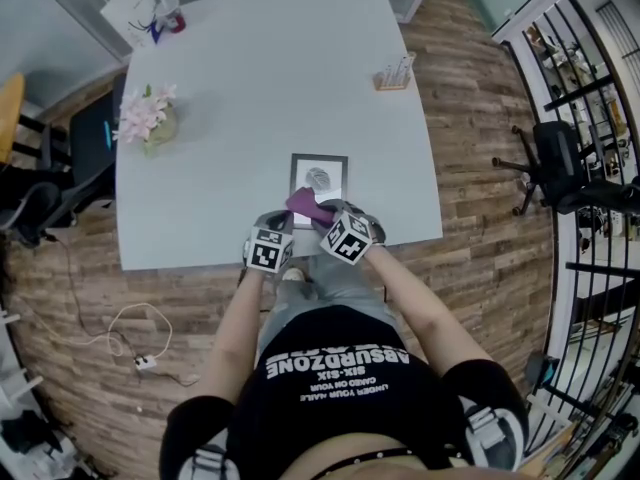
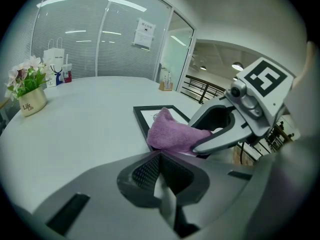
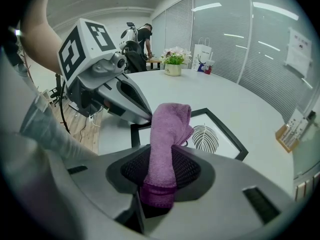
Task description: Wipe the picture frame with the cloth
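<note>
A black picture frame (image 1: pixel 318 176) with a leaf print lies flat near the front edge of the grey table (image 1: pixel 250 88). My right gripper (image 1: pixel 326 215) is shut on a purple cloth (image 1: pixel 304 204) that hangs over the frame's near edge. In the right gripper view the cloth (image 3: pixel 169 134) rises from between the jaws, with the frame (image 3: pixel 222 134) just behind it. My left gripper (image 1: pixel 276 220) is beside it on the left, jaws together with nothing between them. In the left gripper view, the right gripper (image 2: pixel 200 141) holds the cloth (image 2: pixel 172 133) at the frame's (image 2: pixel 145 115) near corner.
A pot of pink flowers (image 1: pixel 148 118) stands at the table's left, a white paper bag (image 1: pixel 130 8) at the far left corner, and a small wooden holder (image 1: pixel 393 73) at the far right. An office chair (image 1: pixel 560 163) and black railing stand to the right. A cable (image 1: pixel 130 328) lies on the wooden floor.
</note>
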{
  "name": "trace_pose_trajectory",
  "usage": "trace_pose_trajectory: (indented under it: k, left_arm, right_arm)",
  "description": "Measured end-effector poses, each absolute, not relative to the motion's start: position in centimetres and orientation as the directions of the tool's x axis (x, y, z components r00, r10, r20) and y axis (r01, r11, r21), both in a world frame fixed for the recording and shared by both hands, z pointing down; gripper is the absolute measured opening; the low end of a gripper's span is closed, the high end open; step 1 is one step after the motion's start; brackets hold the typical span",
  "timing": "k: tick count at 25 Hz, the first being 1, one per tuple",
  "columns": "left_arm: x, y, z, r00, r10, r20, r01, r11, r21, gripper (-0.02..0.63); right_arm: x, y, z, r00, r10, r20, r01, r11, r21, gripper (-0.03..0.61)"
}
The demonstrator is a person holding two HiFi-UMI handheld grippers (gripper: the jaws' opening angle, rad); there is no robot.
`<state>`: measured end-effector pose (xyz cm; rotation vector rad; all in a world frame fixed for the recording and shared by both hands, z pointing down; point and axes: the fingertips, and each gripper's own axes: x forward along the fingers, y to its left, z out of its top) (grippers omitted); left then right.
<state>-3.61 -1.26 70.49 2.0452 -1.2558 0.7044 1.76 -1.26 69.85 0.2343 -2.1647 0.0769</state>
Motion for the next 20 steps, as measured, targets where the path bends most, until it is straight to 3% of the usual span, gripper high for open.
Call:
trace_pose_trajectory:
  k: [20]
  left_arm:
    - [-3.4,-1.4,70.4,0.402,-0.538,0.741,-0.904,-0.364,0.226,0.015]
  right_arm:
    - [1.5,-3.3,69.8,-0.561,-0.168,0.811,-0.164,0.982,0.091,0.138]
